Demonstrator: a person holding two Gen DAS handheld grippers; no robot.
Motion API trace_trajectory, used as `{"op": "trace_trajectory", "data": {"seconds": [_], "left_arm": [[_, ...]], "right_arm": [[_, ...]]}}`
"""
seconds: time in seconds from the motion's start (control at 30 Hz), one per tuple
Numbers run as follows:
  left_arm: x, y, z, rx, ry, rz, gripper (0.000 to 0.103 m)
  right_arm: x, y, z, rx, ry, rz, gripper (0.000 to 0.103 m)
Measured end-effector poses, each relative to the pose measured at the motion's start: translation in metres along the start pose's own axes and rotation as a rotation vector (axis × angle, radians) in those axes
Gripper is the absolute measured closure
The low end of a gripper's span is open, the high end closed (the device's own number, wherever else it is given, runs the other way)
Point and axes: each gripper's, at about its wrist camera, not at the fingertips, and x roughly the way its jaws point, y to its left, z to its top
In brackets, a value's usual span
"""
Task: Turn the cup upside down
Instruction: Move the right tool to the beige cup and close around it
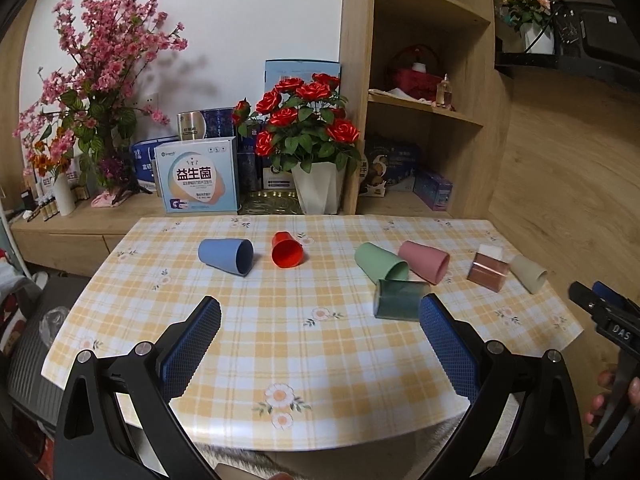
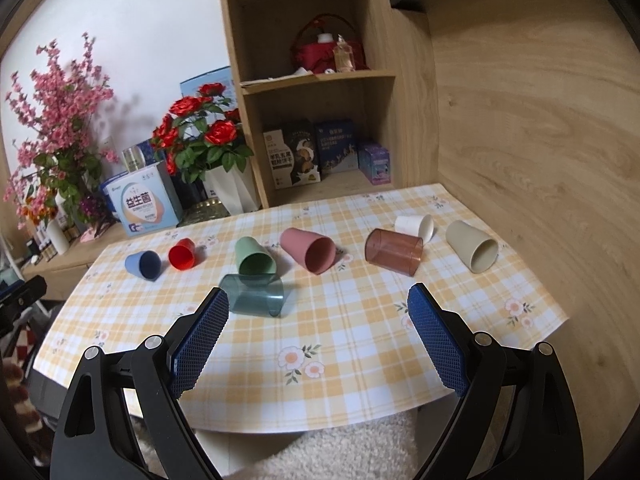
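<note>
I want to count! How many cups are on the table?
8, all lying down: blue cup, red cup, green cup, teal clear cup, pink cup, brown clear cup, white cup, beige cup.

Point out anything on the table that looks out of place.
Every cup lies on its side; none stands. The teal cup sits out of the row, nearer the grippers, touching or nearly touching the green cup. Nothing looks spilled or broken.

Both tongs, left point(image 1: 320, 344) and right point(image 2: 318, 340), have black angular frames, silver screws and 2 blue cross-hatched pads point(image 2: 200, 344) each; bare fingertips point(image 1: 598, 400) show.
</note>
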Motion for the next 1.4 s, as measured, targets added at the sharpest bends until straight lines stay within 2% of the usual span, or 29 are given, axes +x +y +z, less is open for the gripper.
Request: {"op": "trace_trajectory", "data": {"seconds": [0.2, 0.27, 0.33, 0.4, 0.47, 0.53, 0.6, 0.77, 0.83, 1.07, 1.17, 1.4], "left_arm": [[0.042, 0.01, 0.008, 0.009, 0.044, -0.005, 0.006], [0.061, 0.013, 0.009, 0.023, 0.073, 0.0, 0.006], [0.075, 0.015, 0.008, 0.024, 0.098, -0.012, 0.006], [0.092, 0.019, 0.007, -0.006, 0.134, -0.057, 0.006], [0.103, 0.024, 0.004, -0.032, 0.145, -0.065, 0.006], [0.114, 0.028, 0.0, -0.052, 0.154, -0.044, 0.006], [0.123, 0.029, -0.002, -0.059, 0.17, -0.022, 0.006], [0.142, 0.037, -0.009, -0.058, 0.213, 0.048, 0.006], [0.149, 0.044, -0.011, -0.07, 0.233, 0.088, 0.006], [0.168, 0.069, -0.012, -0.123, 0.293, 0.202, 0.006], [0.173, 0.074, -0.011, -0.116, 0.306, 0.252, 0.006], [0.178, 0.078, -0.009, -0.154, 0.305, 0.251, 0.006]], "right_arm": [[0.037, -0.034, -0.002, 0.02, 0.058, -0.001, 0.015], [0.055, -0.052, 0.001, 0.005, 0.085, -0.031, 0.015], [0.075, -0.075, 0.005, 0.01, 0.131, -0.049, 0.015], [0.1, -0.103, 0.011, 0.031, 0.198, -0.051, 0.015], [0.123, -0.129, 0.018, 0.016, 0.246, -0.092, 0.015], [0.144, -0.15, 0.028, -0.052, 0.266, -0.19, 0.015], [0.168, -0.17, 0.038, -0.103, 0.291, -0.242, 0.015], [0.23, -0.219, 0.059, -0.091, 0.385, -0.303, 0.015], [0.245, -0.228, 0.067, -0.1, 0.375, -0.335, 0.015], [0.317, -0.239, 0.069, -0.186, 0.542, -0.28, 0.015], [0.333, -0.242, 0.068, -0.168, 0.575, -0.278, 0.015], [0.357, -0.252, 0.059, -0.069, 0.684, -0.247, 0.015]]}}
